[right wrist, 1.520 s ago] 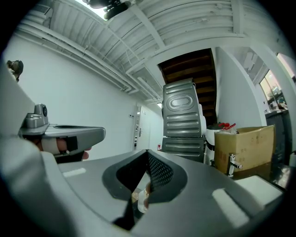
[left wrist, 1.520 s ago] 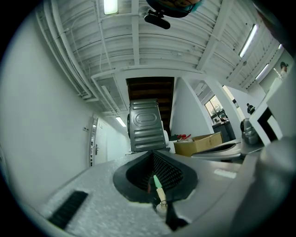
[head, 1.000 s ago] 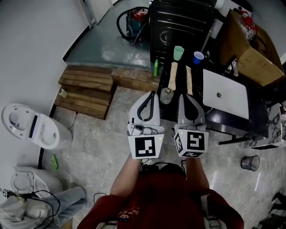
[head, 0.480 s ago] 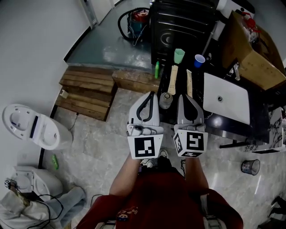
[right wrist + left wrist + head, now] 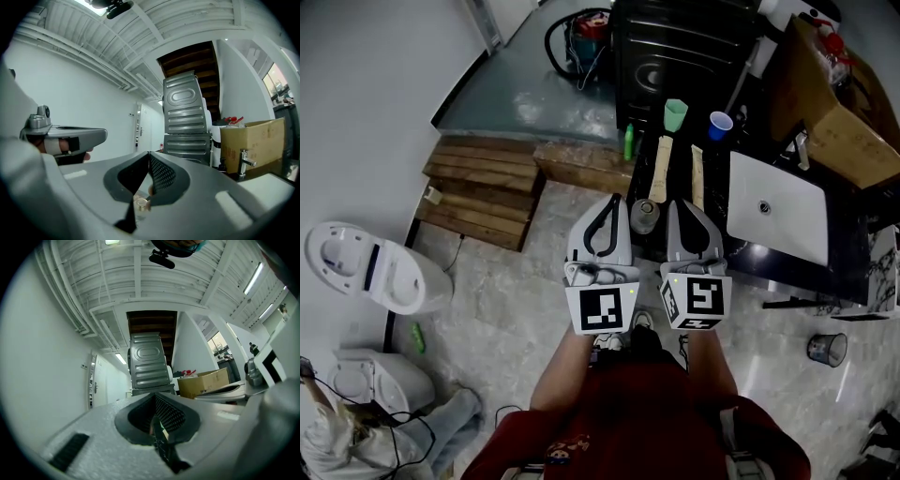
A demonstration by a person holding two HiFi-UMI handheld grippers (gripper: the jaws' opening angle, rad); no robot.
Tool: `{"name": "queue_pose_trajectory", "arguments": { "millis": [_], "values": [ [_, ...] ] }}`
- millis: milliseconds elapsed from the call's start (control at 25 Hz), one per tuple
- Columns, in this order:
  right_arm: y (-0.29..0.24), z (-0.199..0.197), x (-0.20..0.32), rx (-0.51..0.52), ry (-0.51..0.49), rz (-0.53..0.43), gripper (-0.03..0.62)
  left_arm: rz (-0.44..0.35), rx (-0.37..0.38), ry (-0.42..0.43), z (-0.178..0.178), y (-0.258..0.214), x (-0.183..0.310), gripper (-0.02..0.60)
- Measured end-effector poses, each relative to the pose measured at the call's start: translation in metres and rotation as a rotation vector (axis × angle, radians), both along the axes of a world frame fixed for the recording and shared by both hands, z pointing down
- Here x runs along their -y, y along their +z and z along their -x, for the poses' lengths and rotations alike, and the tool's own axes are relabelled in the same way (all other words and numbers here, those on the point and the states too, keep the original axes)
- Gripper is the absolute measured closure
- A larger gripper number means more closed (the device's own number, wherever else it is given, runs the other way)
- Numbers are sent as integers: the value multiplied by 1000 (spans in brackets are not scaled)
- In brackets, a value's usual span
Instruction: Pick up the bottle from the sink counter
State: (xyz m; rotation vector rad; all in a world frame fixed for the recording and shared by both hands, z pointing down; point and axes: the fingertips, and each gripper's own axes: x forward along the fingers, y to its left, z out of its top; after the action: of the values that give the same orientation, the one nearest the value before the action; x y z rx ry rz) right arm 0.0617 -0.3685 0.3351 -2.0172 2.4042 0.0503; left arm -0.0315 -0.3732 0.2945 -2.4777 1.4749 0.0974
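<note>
A small clear bottle (image 5: 644, 216) with a pale round cap stands at the near left corner of the dark sink counter (image 5: 741, 246). It shows between my two grippers in the head view. My left gripper (image 5: 616, 199) is held just left of it, jaws closed tip to tip and empty (image 5: 153, 395). My right gripper (image 5: 672, 203) hovers just right of it, also shut with nothing held (image 5: 148, 154). In the right gripper view the bottle's cap (image 5: 140, 202) peeks through the gap under the jaws.
A white basin (image 5: 773, 208) with a tap (image 5: 803, 148) lies right of the bottle. Two wooden pieces (image 5: 660, 169), a green cup (image 5: 675, 113), a blue cup (image 5: 720, 123) and a green bottle (image 5: 628, 142) stand further back. A dark ribbed appliance (image 5: 675, 47) and a cardboard box (image 5: 825, 103) lie beyond.
Both grippers have crept forward a little, so the bottle now sits level with their tips rather than ahead of them. Jaws stay closed.
</note>
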Motion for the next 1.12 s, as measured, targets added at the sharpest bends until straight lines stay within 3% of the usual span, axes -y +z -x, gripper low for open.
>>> {"name": "queue_pose_trajectory", "arguments": {
  "millis": [280, 480, 800, 1120],
  "values": [
    [28, 1, 13, -10, -34, 66, 538, 46, -21, -14, 0, 19, 12, 578],
    [51, 6, 22, 8, -80, 128, 437, 83, -55, -27, 1, 29, 19, 578],
    [96, 17, 33, -12, -144, 229, 310, 121, -32, -57, 2, 49, 28, 578],
    [134, 21, 43, -29, -190, 306, 244, 156, 8, -77, -1, 71, 35, 578]
  ]
}}
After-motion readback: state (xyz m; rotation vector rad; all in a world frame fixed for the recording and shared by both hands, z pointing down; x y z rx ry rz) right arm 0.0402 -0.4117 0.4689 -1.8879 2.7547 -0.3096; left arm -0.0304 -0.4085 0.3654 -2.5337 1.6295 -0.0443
